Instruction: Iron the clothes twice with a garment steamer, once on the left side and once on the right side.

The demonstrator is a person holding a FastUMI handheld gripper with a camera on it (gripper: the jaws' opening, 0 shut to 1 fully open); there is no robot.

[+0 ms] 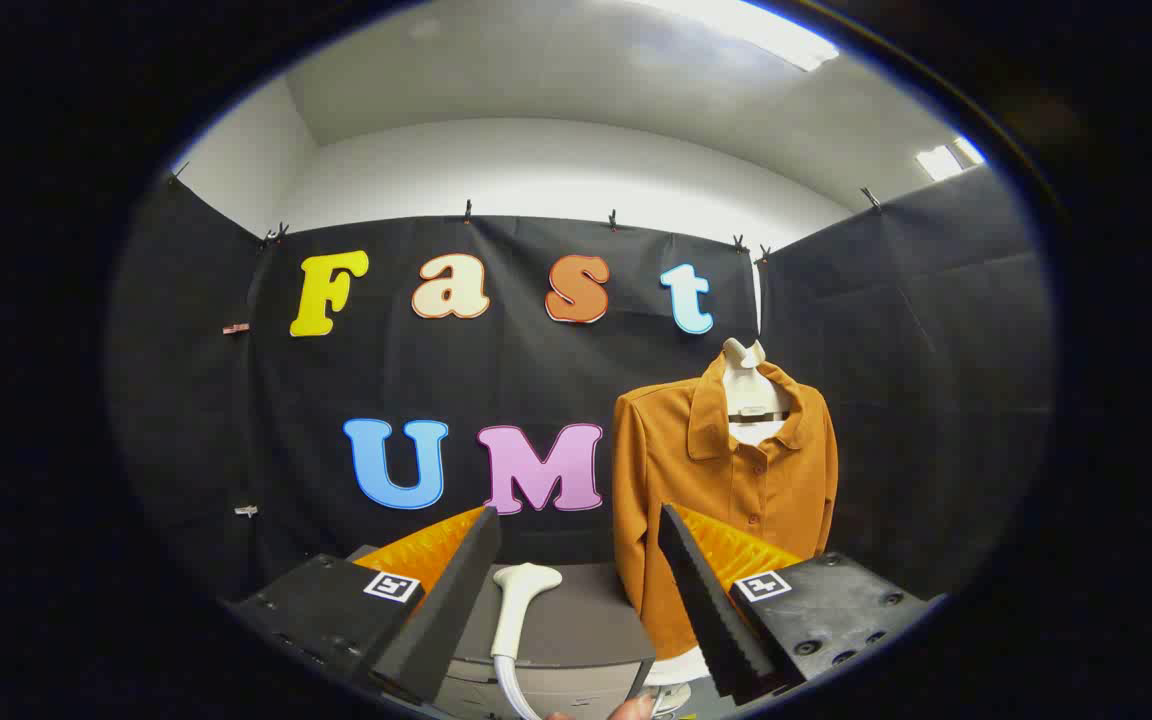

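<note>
An orange-brown collared shirt (pixel 726 480) hangs buttoned on a white mannequin torso, beyond my right finger and in front of the booth wall. A white steamer head (pixel 519 605) with its hose lies on a grey box, low between my fingers and a little ahead of them. My gripper (pixel 576 530) is open; its fingers stand wide apart and touch nothing. The shirt's lower hem is partly hidden behind my right finger.
The grey box (pixel 576 625) under the steamer head stands just left of the mannequin. A person's fingertips (pixel 626 708) show at the very bottom, near the hose. Black cloth walls close the booth at the back and on both sides.
</note>
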